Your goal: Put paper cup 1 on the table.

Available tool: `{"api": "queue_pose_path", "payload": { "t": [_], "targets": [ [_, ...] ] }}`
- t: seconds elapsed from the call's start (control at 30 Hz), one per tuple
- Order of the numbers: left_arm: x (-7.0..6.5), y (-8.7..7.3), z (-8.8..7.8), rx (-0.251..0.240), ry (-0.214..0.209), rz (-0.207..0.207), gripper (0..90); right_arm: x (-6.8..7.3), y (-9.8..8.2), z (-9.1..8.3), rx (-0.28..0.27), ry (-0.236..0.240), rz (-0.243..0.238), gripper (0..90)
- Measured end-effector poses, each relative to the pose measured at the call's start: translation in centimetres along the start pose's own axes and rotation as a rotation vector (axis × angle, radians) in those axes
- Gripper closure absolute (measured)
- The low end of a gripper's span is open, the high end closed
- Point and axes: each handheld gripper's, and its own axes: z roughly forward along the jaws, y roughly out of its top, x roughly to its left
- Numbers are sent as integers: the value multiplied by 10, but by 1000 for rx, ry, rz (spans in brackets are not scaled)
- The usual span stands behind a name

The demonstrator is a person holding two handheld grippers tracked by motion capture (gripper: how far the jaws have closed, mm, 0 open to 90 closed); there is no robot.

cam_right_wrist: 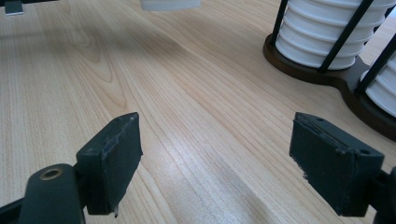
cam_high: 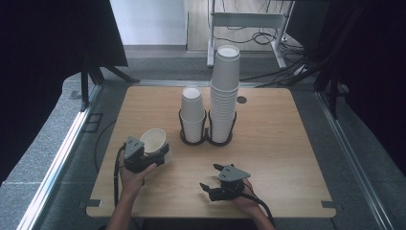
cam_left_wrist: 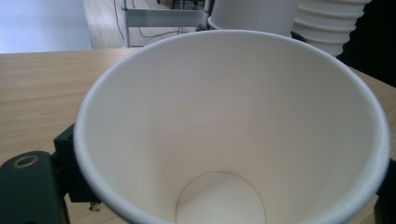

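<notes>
One paper cup [cam_high: 153, 140] is clamped in the left hand-held gripper [cam_high: 143, 154], near the cup holder [cam_high: 206, 139] (stacking remains), while the right hand-held gripper [cam_high: 213, 178] waits with jaws apart, empty.

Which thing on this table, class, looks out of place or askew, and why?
The single paper cup stands out: it is tilted, mouth up and angled, held in the left gripper, apart from the two upright stacks in the black holder. Nothing looks spilled or damaged. The right gripper is open.
</notes>
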Motion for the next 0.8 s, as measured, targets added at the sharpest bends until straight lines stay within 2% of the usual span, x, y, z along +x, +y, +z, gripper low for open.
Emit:
{"api": "queue_pose_path", "payload": {
  "t": [0.8],
  "targets": [
    [14, -6, 4, 54, 92, 21, 120, 0, 0, -1, -8, 3, -1, 168]
  ]
}}
